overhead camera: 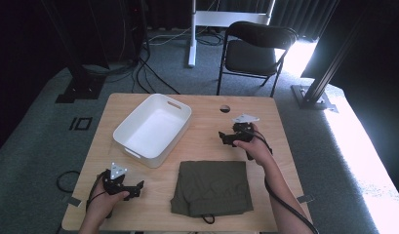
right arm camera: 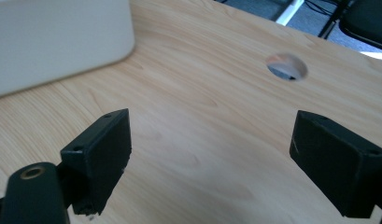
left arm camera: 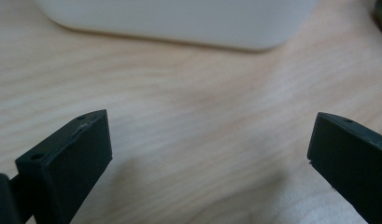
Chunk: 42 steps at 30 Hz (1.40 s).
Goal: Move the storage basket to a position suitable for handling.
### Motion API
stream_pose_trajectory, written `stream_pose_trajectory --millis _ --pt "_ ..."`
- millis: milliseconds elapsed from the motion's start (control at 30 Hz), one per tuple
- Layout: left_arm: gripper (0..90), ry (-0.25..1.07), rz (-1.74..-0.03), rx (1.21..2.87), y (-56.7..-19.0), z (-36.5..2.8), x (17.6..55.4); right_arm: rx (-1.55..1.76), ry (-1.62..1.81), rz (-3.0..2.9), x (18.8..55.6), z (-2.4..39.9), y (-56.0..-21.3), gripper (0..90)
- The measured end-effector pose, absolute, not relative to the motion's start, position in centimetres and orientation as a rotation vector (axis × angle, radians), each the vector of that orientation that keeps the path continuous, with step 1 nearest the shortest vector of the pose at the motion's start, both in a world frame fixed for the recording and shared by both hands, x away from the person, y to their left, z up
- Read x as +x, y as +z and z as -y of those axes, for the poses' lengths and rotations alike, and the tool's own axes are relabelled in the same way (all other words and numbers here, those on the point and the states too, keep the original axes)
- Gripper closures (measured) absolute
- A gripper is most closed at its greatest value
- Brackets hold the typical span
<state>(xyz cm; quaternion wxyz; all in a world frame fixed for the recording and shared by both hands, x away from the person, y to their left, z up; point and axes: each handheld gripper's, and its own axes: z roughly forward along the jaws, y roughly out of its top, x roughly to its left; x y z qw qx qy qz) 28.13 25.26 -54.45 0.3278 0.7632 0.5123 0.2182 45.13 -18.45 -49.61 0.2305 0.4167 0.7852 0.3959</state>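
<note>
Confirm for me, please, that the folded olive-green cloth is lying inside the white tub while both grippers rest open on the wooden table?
Not quite: the folded olive-green cloth lies on the wooden table, beside the white tub, whose inside is bare, as the high view shows. The rest holds: the left gripper and the right gripper have their jaws wide apart over the table.

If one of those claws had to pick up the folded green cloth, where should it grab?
Probably the cloth's right edge, by the right gripper, coming down from above. The cloth lies flat and folded in layers on the table, so pinching a stacked edge gives the jaws something to close on; the flat middle offers nothing. Both grippers are open with nothing between their jaws.
</note>
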Motion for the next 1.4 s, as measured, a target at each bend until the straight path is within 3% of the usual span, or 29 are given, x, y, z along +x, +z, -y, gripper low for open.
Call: stream_pose_trajectory --millis 367,1000,1400 --pt "1.1 0.722 -1.391 1.873 -52.3 -25.5 28.9 1.104 1.132 -2.168 48.0 14.5 -48.6 12.6" --pt "1.1 0.753 -1.341 1.712 -47.3 -23.8 29.9 1.089 1.221 -2.137 52.5 8.2 -46.0 12.6" --pt "1.1 0.741 -1.392 1.687 -48.2 -23.6 32.7 1.163 1.159 -2.134 54.6 5.9 -48.3 12.6"
